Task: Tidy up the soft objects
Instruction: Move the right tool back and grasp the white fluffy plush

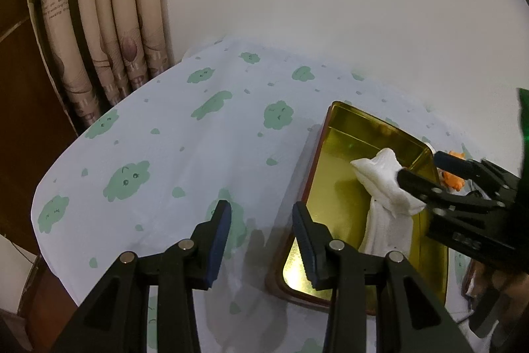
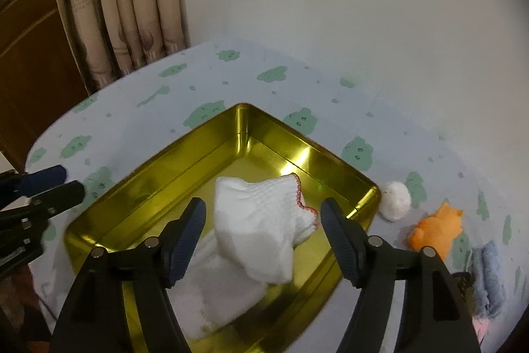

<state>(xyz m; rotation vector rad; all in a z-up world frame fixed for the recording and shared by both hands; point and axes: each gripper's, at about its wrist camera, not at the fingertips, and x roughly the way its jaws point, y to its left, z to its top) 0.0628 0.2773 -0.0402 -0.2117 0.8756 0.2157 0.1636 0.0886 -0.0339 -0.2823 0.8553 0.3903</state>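
Observation:
A gold metal tin (image 2: 165, 167) lies open on the cloud-print tablecloth (image 2: 297, 81). Inside it sits a white knitted cloth with a red-stitched edge (image 2: 258, 220), bunched up over more white fabric. My right gripper (image 2: 263, 204) hangs over the tin, open, with the cloth standing between its pads but not pressed by either. In the left wrist view the same cloth (image 1: 380, 181) lies at the right gripper's (image 1: 419, 166) fingertips inside the tin (image 1: 344, 128). My left gripper (image 1: 261, 207) is open and holds nothing, just left of the tin over the tablecloth.
To the right of the tin lie a white fluffy ball (image 2: 395, 200), an orange soft toy (image 2: 436, 225) and a folded blue cloth (image 2: 489, 280). A patterned curtain (image 2: 132, 5) hangs behind the table's far left corner, and a white wall runs behind.

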